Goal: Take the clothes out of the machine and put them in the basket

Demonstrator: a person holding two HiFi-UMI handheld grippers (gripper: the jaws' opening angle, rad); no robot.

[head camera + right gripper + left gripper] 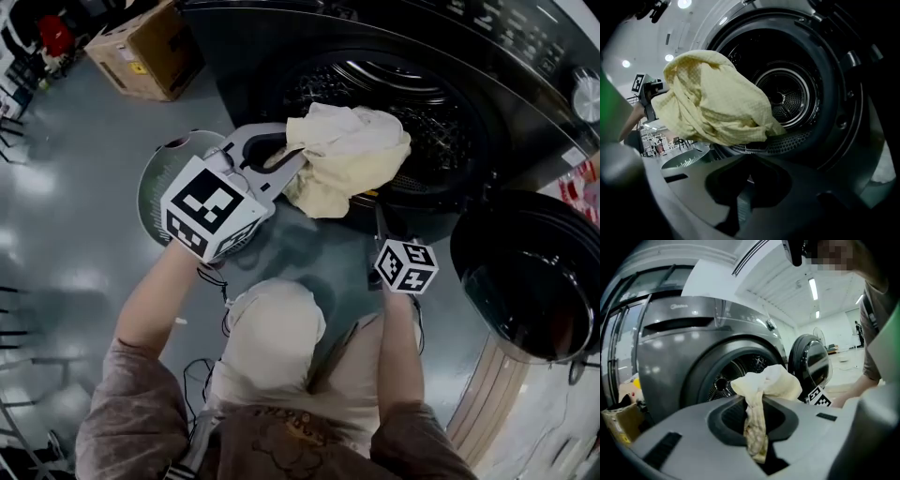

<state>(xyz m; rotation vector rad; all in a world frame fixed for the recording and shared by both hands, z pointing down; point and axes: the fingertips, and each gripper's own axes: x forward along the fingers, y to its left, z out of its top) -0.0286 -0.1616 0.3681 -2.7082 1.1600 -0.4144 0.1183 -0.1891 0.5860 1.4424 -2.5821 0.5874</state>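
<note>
The left gripper pinched a twisted fold of a pale yellow cloth between its jaws. The rest of the cloth bunched just beyond the jaw tips, outside the mouth of the washing machine's drum. The right gripper had its jaws pressed together on nothing, with the cloth above and ahead of them and the drum behind it. A round green basket lay below the left gripper.

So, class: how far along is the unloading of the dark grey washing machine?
Done: dark round door open, pale yellow waffle cloth out of the drum. In hand: left gripper clamps it; right gripper shut, empty. Left: drop it in the round green basket; no more clothes show inside.
</note>
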